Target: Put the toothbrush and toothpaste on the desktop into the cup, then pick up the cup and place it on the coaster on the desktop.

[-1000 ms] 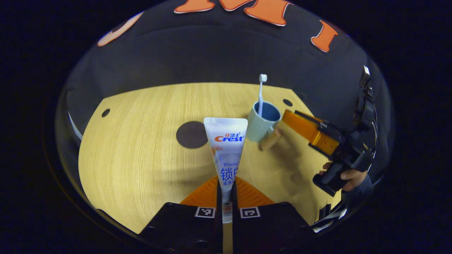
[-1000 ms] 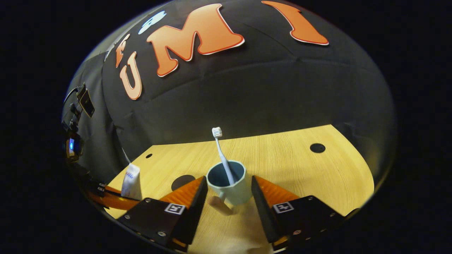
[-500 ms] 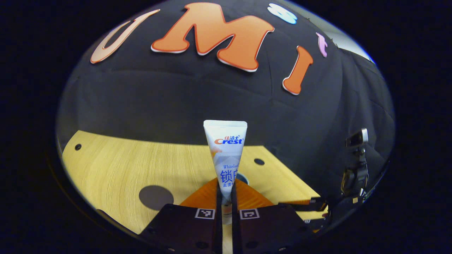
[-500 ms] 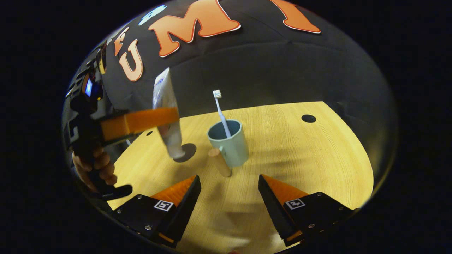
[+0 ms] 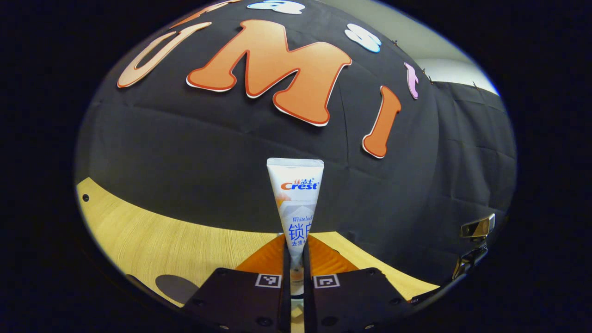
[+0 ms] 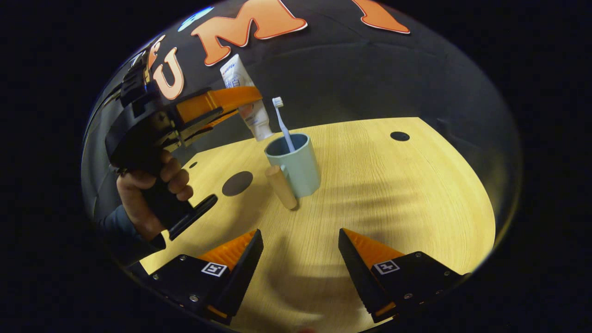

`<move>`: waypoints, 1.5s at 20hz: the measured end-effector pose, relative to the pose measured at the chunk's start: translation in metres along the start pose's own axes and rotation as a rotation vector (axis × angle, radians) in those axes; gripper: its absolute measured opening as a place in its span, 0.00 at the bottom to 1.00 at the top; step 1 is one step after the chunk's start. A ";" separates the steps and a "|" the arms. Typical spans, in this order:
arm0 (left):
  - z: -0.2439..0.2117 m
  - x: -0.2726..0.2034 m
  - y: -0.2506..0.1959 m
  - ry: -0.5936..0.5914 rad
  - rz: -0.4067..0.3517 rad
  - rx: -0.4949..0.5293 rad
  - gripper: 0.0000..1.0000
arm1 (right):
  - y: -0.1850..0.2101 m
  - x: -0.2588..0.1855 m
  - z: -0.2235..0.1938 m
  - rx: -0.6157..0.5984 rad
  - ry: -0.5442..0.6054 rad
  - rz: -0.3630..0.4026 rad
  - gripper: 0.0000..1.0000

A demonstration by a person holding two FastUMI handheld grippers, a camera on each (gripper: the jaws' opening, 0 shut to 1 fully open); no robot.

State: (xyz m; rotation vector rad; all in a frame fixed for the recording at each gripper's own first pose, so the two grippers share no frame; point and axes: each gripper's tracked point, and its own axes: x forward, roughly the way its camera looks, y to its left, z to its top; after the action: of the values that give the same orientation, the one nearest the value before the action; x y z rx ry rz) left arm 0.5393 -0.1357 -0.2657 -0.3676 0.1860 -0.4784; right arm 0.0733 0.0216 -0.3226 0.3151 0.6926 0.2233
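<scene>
Currently, in the left gripper view, my left gripper (image 5: 296,259) is pinching the toothpaste (image 5: 296,203) between both fingers. The tube's long axis runs straight out along the fingers, flat crimped end farthest from the camera, cap end hidden between the finger bases. Behind it stands the booth wall; a strip of desktop (image 5: 152,240) lies below, with the dark coaster (image 5: 175,287) at the lower left edge.

In the right gripper view, my right gripper (image 6: 300,256) hangs spread wide and empty over the desktop (image 6: 393,185), low and well apart from the cup (image 6: 294,163). The cup stands upright with its wooden handle (image 6: 281,187) facing this camera. The toothbrush (image 6: 282,121) is already inside, leaning with its bristles up. The left gripper (image 6: 222,102) is held by a hand (image 6: 152,189) at the left, and it carries the toothpaste (image 6: 247,106) nearly upright, cap end down. That cap end sits just above the cup's rim on the coaster side, beside the toothbrush stem. The coaster (image 6: 237,183) lies on the desktop left of the cup, near it but apart.

Judgement: the tube is almost aligned over the opening, so the coming move is a short descent followed by release. The left gripper is the nearer one. The toothbrush stem is the item most likely to obstruct entry.
</scene>
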 end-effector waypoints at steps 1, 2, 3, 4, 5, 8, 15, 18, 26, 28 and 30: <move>-0.006 0.003 0.000 -0.007 0.001 0.008 0.11 | 0.000 0.002 -0.001 0.004 -0.003 0.001 0.99; -0.011 0.006 0.003 -0.010 0.000 0.010 0.11 | 0.000 0.004 -0.001 0.010 -0.006 0.004 0.99; -0.019 0.005 0.003 -0.005 -0.001 0.013 0.11 | 0.001 0.006 -0.001 0.015 -0.008 0.010 0.99; -0.024 0.008 0.003 -0.006 -0.002 0.019 0.11 | 0.003 0.006 0.000 0.017 -0.011 0.016 0.99; -0.033 0.006 0.001 0.005 -0.003 0.037 0.11 | 0.002 0.007 0.000 0.017 -0.013 0.017 0.99; -0.045 0.001 -0.012 0.027 -0.020 0.091 0.11 | 0.002 0.009 0.000 0.029 -0.010 0.022 0.99; -0.049 -0.004 -0.025 0.078 -0.026 0.188 0.22 | -0.005 0.010 0.001 0.046 -0.010 0.010 0.99; -0.044 -0.011 -0.034 0.086 -0.042 0.187 0.53 | -0.009 0.008 0.000 0.043 -0.009 -0.001 0.99; 0.010 -0.035 -0.041 0.049 -0.018 0.255 0.98 | -0.003 0.002 0.002 0.058 0.015 -0.008 0.99; 0.037 -0.047 -0.042 0.028 -0.003 0.243 0.98 | 0.002 -0.005 0.013 0.055 0.001 -0.011 0.98; 0.062 -0.061 -0.042 0.017 0.020 0.253 0.98 | 0.007 -0.012 0.028 0.045 -0.010 -0.010 0.98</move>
State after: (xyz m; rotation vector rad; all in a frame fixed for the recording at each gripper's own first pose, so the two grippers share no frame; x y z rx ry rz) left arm 0.4846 -0.1223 -0.1870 -0.1137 0.1435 -0.4793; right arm 0.0816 0.0182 -0.2931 0.3554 0.6901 0.1967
